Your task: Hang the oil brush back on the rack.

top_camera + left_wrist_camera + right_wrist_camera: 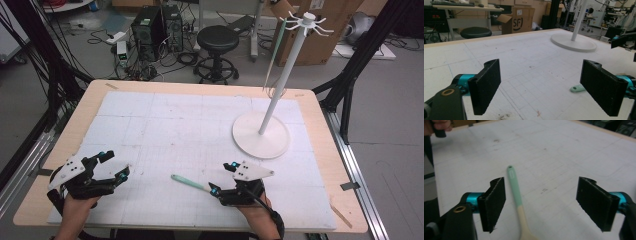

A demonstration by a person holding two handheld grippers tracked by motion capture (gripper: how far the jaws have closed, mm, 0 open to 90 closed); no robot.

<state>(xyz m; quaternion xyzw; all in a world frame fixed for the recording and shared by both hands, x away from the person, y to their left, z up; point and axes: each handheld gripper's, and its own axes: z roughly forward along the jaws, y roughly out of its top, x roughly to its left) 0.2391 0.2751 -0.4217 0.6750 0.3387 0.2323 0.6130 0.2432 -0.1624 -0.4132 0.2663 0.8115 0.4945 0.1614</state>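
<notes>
A spoon (187, 182) with a mint-green handle and a wooden bowl end lies on the white mat near the front middle. My right gripper (223, 178) is at its wooden end, open. In the right gripper view (541, 195) the spoon (515, 187) lies between the jaws, close to the left one, with neither pad touching it. My left gripper (113, 165) rests open at the front left, nothing between its jaws (544, 82); the spoon's green tip (576, 88) shows beside its right jaw. A white hook stand (261, 135) rises at the right, a second utensil (274, 55) hanging from it.
The stand's round base (574, 42) takes up the mat's right middle. Beyond the table's far edge are a black stool (217, 40), computer towers (156, 30) and a cardboard box (320, 45). The wooden table rim (345, 200) frames the mat.
</notes>
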